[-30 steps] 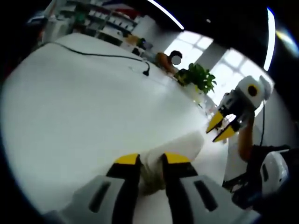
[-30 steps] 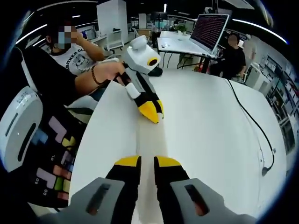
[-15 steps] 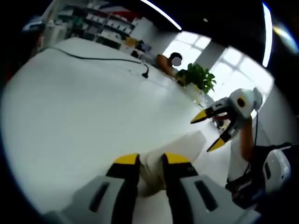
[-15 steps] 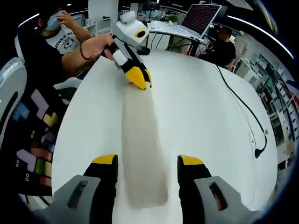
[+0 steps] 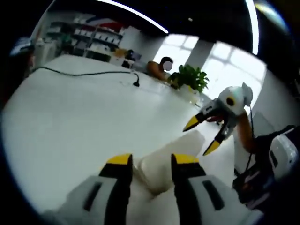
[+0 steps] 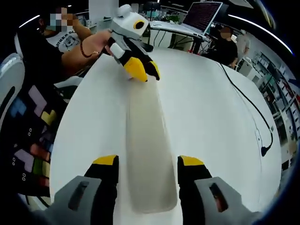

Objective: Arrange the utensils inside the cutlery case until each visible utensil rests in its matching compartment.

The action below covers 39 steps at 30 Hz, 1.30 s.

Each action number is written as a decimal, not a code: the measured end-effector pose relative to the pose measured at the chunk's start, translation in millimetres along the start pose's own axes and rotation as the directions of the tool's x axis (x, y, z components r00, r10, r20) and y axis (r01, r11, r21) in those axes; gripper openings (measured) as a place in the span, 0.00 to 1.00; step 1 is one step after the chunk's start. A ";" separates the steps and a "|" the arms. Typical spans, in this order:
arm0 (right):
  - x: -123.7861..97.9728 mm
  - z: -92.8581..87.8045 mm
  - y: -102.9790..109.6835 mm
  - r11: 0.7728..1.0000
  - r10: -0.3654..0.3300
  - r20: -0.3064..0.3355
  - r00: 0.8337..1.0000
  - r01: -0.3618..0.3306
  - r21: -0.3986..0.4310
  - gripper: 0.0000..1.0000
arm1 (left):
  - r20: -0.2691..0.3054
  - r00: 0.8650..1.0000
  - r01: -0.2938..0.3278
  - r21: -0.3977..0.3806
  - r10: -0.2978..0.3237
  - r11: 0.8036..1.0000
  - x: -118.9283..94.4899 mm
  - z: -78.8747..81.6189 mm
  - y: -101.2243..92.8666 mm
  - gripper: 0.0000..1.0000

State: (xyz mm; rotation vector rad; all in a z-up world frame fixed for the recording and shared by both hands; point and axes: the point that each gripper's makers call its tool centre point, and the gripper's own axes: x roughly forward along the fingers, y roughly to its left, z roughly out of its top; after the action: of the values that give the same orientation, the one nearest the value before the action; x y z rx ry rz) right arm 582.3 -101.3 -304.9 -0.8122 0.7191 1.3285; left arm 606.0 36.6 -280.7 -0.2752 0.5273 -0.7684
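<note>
A long cream cutlery case [image 6: 145, 140] lies flat on the white table [image 6: 211, 108]; no utensils show. In the right gripper view my right gripper [image 6: 149, 161] is open, its jaws standing either side of the case's near end without touching it. At the far end is my left gripper [image 6: 145, 75], held by a hand, its jaws parted over that end. In the left gripper view my left gripper [image 5: 152, 159] stands open with the case [image 5: 180, 145] end between its jaws. Beyond it my right gripper [image 5: 200, 137] hangs open above the other end.
A black cable with a plug [image 6: 262, 140] runs along the table's right side; the cable [image 5: 89, 73] also crosses the far table in the left gripper view. A potted plant [image 5: 187, 77] stands past the table. A laptop [image 6: 201, 16] and seated people are behind. A white chair [image 6: 9, 79] stands at the left.
My right gripper opened and let go of the case's near end. My left gripper's jaws, pinched on the far end before, have now spread apart.
</note>
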 end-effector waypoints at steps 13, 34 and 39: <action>10.4 6.8 -3.5 1.000 -0.004 -0.005 1.000 0.003 -0.018 0.48 | -0.041 0.998 0.054 0.368 -0.041 0.928 -6.2 -22.2 -17.5 0.82; 10.1 8.9 -9.0 0.993 0.068 0.097 0.993 -0.077 0.087 0.41 | -0.069 0.997 0.054 0.383 -0.030 0.922 14.8 -33.4 -5.2 0.61; 10.8 9.9 -12.1 0.989 0.076 0.115 0.990 -0.090 0.119 0.41 | -0.069 0.997 0.042 0.359 -0.019 0.932 18.2 -33.5 -1.2 0.54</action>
State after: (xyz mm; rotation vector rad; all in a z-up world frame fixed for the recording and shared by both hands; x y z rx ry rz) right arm 595.5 -87.8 -307.4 -0.6097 0.7470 1.3779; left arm 597.9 21.1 -314.6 0.0839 0.4334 -0.8906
